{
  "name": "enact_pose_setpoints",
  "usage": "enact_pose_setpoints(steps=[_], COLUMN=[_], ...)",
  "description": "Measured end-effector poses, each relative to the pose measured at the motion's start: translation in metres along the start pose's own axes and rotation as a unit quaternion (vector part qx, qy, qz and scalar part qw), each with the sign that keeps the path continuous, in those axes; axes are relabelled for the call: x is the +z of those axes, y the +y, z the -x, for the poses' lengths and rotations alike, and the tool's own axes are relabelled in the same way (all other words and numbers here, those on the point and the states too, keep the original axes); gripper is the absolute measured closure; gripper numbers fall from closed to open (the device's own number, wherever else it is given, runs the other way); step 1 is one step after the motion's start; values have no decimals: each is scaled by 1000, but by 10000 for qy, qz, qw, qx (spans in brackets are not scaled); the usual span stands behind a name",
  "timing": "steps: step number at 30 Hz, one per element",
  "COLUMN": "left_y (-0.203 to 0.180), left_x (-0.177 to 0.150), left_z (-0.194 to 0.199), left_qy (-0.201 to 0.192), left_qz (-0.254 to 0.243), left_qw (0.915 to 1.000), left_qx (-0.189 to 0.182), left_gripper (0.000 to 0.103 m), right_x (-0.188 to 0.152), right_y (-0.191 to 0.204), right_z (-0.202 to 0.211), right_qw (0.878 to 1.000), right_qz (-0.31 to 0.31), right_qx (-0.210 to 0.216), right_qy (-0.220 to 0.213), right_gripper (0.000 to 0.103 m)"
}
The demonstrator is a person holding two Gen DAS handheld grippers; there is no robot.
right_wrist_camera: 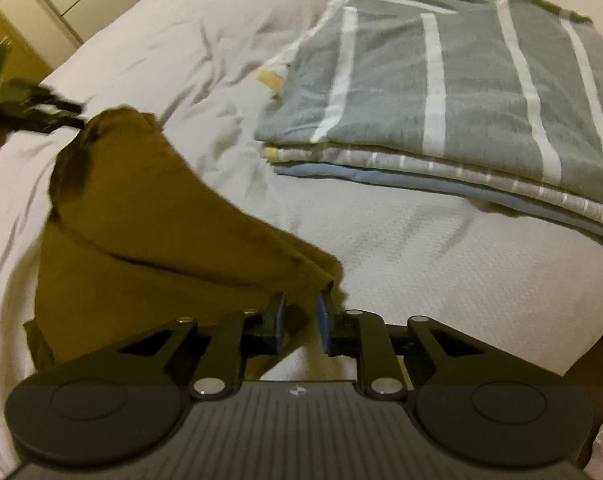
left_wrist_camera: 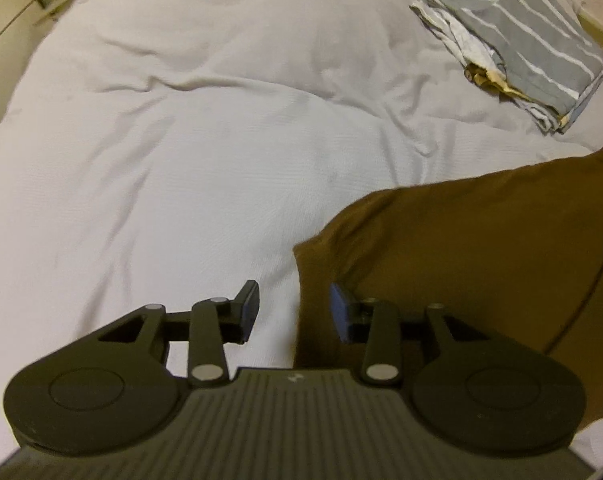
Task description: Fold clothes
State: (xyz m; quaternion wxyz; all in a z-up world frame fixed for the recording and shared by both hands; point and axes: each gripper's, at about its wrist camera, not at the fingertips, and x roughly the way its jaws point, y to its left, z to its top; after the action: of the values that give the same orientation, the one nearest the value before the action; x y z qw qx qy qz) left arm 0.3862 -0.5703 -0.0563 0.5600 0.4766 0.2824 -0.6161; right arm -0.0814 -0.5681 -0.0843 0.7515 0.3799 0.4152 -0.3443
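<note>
The brown garment [right_wrist_camera: 141, 240] lies half-folded on the bed [left_wrist_camera: 181, 160]. The right tool [right_wrist_camera: 300, 322] pinches its corner; the left tool [left_wrist_camera: 294, 312] hangs spread at the opposite edge, gripping nothing. Next, probably, carry the corner across. The folded pile [right_wrist_camera: 461, 100] sits nearby, clear.

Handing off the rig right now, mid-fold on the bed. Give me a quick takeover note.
Left gripper: open, astride the brown garment edge, gripping nothing.
Right gripper: jaws narrowed around a brown garment corner; firm grip unclear.
Done: folded stack, grey striped piece on top, sits further back on the white duvet.
Left: brown garment lies bunched and unfolded; fold it, then add it to the stack.
</note>
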Motion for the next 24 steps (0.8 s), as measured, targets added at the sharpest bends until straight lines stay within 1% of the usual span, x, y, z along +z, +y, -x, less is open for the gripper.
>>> enact_pose_setpoints(steps=[2,5,6,8,9,11,13,15,16,17,18,19,20,22,24], left_y=[-3,-13,-17,-27,-31,-42,-56,-71,-80,-90,-101,-115,-128,-154,-176], left_x=[-12,-36,-45,-62,-70,-87,-105,-123,-132,-140,-148,-156,-163,-177,-188], left_z=[12,31,36,46,51,60,68,76,80,84,87,90,93,99,104], left_qy=[-31,-45,-56,-78,-89,-111,-160,-200,-225,-247,-268,-278,-320,-406,-517], left_qz=[141,297,369,543,630,780,861,910,914,902,886,809,785,741,835], left_qw=[9999,9995,9992,9984,9979,9969,9962,9956,9955,9956,9957,9963,9964,9964,9951], left_qx=[60,125,146,134,128,88,22,-38,-50,-46,-40,-9,2,22,-67], left_gripper=[69,69,69,69,69,69,69,69,69,68,67,66,65,63,62], right_x=[3,9,11,14,15,17,19,21,21,20,18,16,13,1,-17], right_y=[-6,-11,-11,-10,-8,-4,0,0,2,5,8,12,17,32,48], right_z=[-4,-6,-4,-2,-2,-2,1,1,2,3,8,15,23,38,47], right_qw=[9999,9997,9998,10000,10000,9995,9984,9980,9972,9957,9939,9916,9901,9878,9874], right_qz=[-136,-208,-169,-74,14,258,435,429,438,458,446,419,442,578,724], right_qx=[-28,76,18,-49,-78,-159,-301,-398,-552,-754,-951,-1145,-1219,-1212,-1103], right_qy=[31,90,49,1,-6,-59,-217,-247,-259,-274,-340,-427,-543,-790,-876], right_gripper=[78,79,81,97,100,101,102,101,99,91,76,74,74,75,75])
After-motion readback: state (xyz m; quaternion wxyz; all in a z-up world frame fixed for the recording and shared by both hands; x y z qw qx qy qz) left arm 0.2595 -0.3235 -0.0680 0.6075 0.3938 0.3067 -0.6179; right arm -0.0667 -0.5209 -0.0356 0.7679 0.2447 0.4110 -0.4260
